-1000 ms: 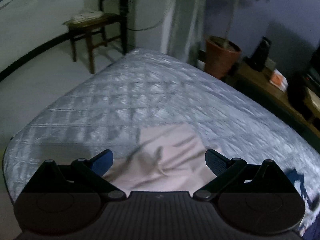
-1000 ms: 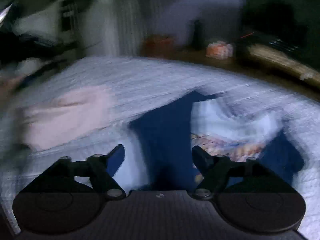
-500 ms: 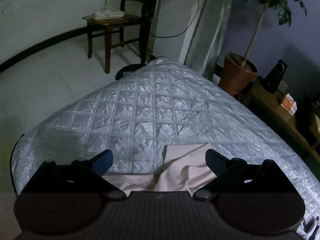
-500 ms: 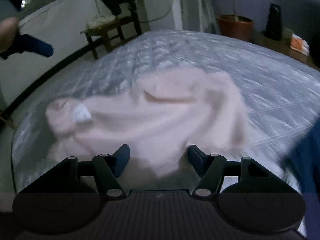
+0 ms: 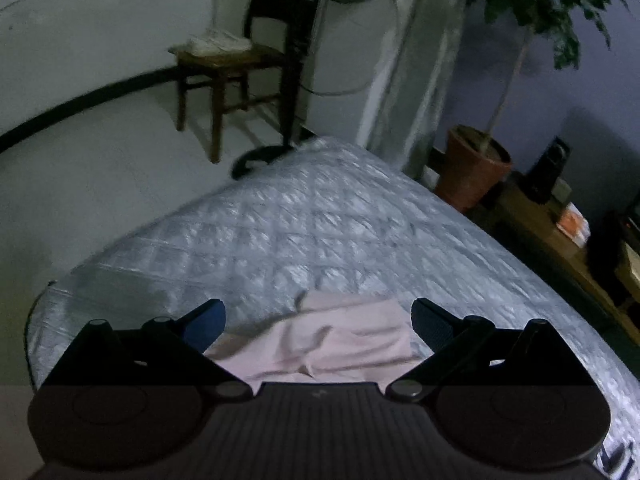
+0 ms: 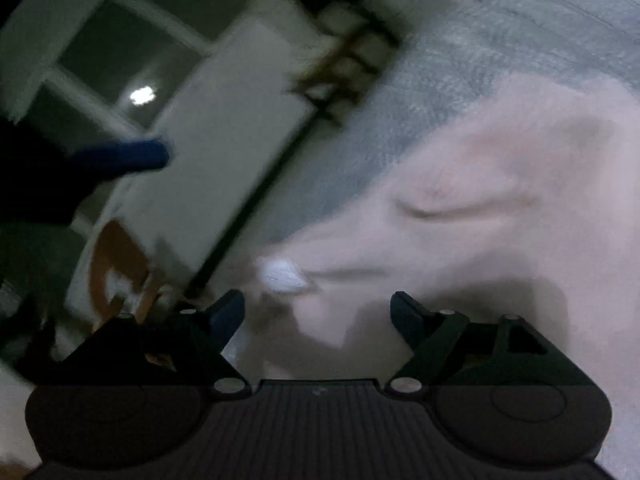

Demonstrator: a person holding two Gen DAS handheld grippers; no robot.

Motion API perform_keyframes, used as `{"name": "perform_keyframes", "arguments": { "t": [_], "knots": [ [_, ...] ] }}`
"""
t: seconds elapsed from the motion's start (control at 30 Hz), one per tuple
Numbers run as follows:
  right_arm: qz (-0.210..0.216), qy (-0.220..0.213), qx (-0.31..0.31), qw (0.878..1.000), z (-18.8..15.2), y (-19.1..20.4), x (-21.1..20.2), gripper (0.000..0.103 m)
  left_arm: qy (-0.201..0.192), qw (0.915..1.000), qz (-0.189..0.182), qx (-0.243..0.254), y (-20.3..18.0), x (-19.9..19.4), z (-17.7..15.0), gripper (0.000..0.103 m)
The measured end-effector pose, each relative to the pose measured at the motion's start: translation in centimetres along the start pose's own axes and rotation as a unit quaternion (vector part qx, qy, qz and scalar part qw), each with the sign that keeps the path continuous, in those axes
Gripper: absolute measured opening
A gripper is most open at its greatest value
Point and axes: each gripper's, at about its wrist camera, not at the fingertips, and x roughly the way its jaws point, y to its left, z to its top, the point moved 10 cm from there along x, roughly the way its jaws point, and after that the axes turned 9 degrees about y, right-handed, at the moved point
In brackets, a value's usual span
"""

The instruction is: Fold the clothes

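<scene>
A: Anything holding anything on the left?

B: A wooden chair (image 5: 228, 80) by the wall carries a pale bundle (image 5: 218, 42) on its seat; what it is I can't tell. Further right, a terracotta pot (image 5: 472, 168) holds a leafy plant (image 5: 548, 4).

A: And the clothing?

B: A pink garment (image 5: 344, 340) lies crumpled on the quilted bed (image 5: 320, 232), at the near edge.

A: The left gripper (image 5: 318, 326)?

B: Jaws wide, poised over the pink cloth, gripping nothing.

A: The right gripper (image 6: 318, 316)?

B: Its view is tilted and blurred. Its jaws are opening; the garment (image 6: 500, 208) with its white label (image 6: 282, 276) sits just ahead and between them, though the pads don't press on it.
</scene>
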Motion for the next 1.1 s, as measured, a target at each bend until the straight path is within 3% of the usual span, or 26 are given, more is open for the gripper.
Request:
{"name": "perform_keyframes", "arguments": {
  "t": [0.1,0.17,0.23,0.27,0.33,0.43,0.47,0.5,0.53,0.6,0.67,0.83,0.9,0.97,1.03,1.1],
  "knots": [
    [-0.035,-0.059,0.003,0.998,-0.8,-0.8,-5.9,0.085,0.036,0.9993,-0.013,-0.004,-0.5,1.0,-1.1,0.1],
    [-0.091,-0.12,-0.022,0.988,-0.6,-1.0,-9.9,0.084,0.053,0.9983,-0.022,-0.01,-0.5,1.5,-1.7,0.099],
    [-0.213,-0.152,-0.069,0.963,-0.1,-1.8,-11.9,0.085,0.057,0.9981,-0.02,-0.009,-0.5,1.8,-1.8,0.099],
    [-0.282,-0.144,-0.089,0.944,0.2,-2.7,-12.0,0.085,0.057,0.9982,-0.017,-0.007,-0.4,1.8,-1.9,0.099],
    [-0.335,-0.117,-0.1,0.929,0.3,-4.2,-10.9,0.078,0.055,0.9983,-0.014,-0.013,0.0,1.8,-1.6,0.1],
    [-0.345,-0.079,-0.155,0.922,0.5,-3.4,-6.9,0.077,0.047,0.9984,-0.008,-0.03,0.9,1.7,-1.0,0.099],
    [-0.332,-0.064,-0.172,0.925,0.5,-2.8,-5.3,0.078,0.042,0.9985,-0.006,-0.035,1.1,1.5,-0.8,0.099],
    [-0.313,-0.053,-0.181,0.931,0.5,-2.0,-3.6,0.08,0.037,0.9985,-0.003,-0.04,1.4,1.4,-0.6,0.099],
    [-0.293,-0.042,-0.189,0.936,0.4,-1.2,-1.9,0.089,0.031,0.9986,0.0,-0.044,1.5,1.1,-0.4,0.099],
    [-0.212,-0.033,-0.183,0.959,0.6,1.0,0.7,0.091,0.015,0.9986,0.005,-0.05,1.7,0.5,0.0,0.099],
    [-0.067,-0.01,-0.115,0.991,1.0,2.6,1.9,0.09,-0.001,0.9984,0.011,-0.055,2.0,-0.1,0.4,0.099],
    [-0.042,-0.045,-0.027,0.998,1.9,1.2,-1.1,0.088,0.008,0.9991,0.008,-0.04,1.0,0.3,0.1,0.1],
    [-0.065,-0.076,0.01,0.995,1.9,-0.1,-5.3,0.088,0.027,0.9994,0.0,-0.024,-0.1,1.0,-0.7,0.1],
    [-0.146,-0.105,0.026,0.983,1.4,-1.5,-10.7,0.088,0.048,0.9987,-0.013,-0.001,-1.6,1.6,-1.8,0.1],
    [-0.249,-0.122,0.007,0.961,-0.9,-2.0,-17.1,0.089,0.065,0.9974,-0.022,0.023,-3.1,2.0,-3.0,0.1],
    [-0.344,-0.134,-0.023,0.929,-3.9,-2.2,-23.6,0.09,0.081,0.9951,-0.036,0.045,-4.7,2.2,-4.2,0.1]
  ]
}}
